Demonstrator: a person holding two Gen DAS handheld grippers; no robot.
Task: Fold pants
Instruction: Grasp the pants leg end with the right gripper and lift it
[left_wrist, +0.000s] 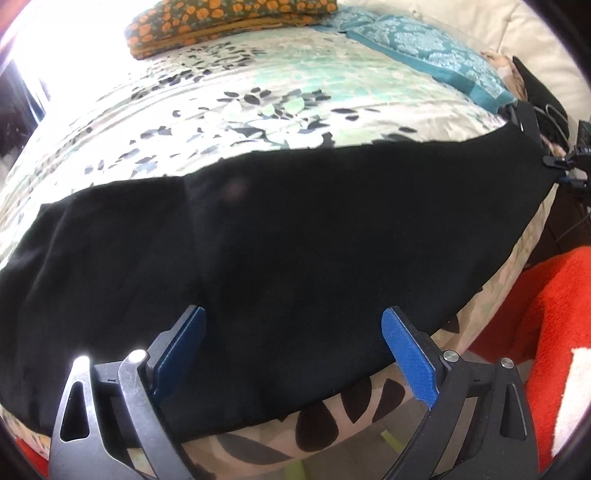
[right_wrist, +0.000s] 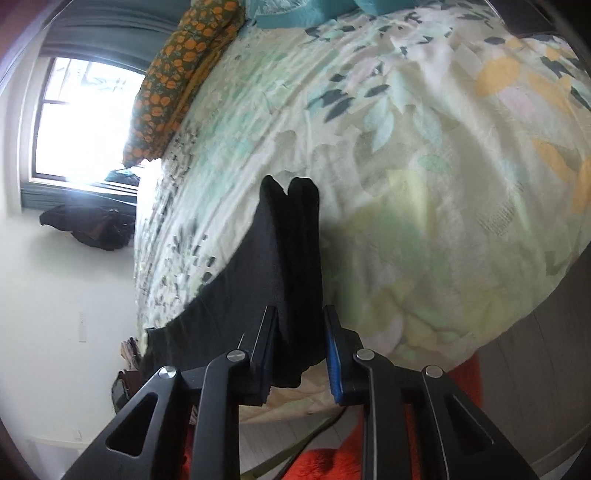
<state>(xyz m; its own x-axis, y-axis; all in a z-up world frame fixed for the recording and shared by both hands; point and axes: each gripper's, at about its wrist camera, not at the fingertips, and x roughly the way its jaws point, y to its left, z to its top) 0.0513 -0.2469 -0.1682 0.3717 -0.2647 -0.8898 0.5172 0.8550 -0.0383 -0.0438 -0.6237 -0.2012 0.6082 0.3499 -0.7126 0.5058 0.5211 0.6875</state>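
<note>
The black pants (left_wrist: 280, 236) are spread lengthwise across the leaf-print bedspread (left_wrist: 229, 110), one end draped over the near edge of the bed. The left gripper (left_wrist: 293, 354) is held wide open above the cloth, nothing pinched between its blue pads. The right gripper (right_wrist: 299, 347) is narrowed onto a bunched fold of the pants, which is pinched between the pads.
</note>
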